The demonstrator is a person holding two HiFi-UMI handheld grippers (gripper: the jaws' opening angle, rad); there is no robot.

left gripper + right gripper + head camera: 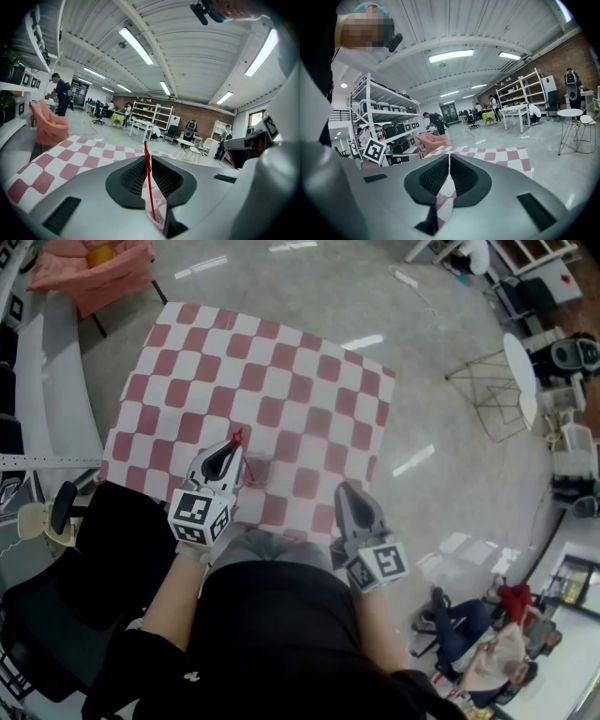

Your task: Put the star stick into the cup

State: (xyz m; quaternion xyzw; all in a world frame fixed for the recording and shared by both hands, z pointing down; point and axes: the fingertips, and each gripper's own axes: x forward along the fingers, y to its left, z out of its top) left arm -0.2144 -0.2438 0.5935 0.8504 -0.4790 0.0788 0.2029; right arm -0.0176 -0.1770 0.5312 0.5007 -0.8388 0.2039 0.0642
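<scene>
A thin red star stick point(148, 187) stands upright between the jaws of my left gripper point(146, 157), which is shut on it. In the head view its star end point(236, 437) pokes out past the left gripper point(231, 450), over the red-and-white checked table point(281, 362). Just right of that gripper stands a clear cup point(258, 472), faint against the cloth. Through the jaw gap the cup point(158, 213) lies under the stick's lower end; whether the stick is inside it I cannot tell. My right gripper point(345, 489) hovers shut and empty near the table's front edge point(449, 157).
A pink armchair point(94, 273) stands beyond the table's far left corner and a black office chair point(42, 615) at my left. A white round table point(518, 371) with a wire-frame stool is to the right. People sit at the lower right point(478, 634).
</scene>
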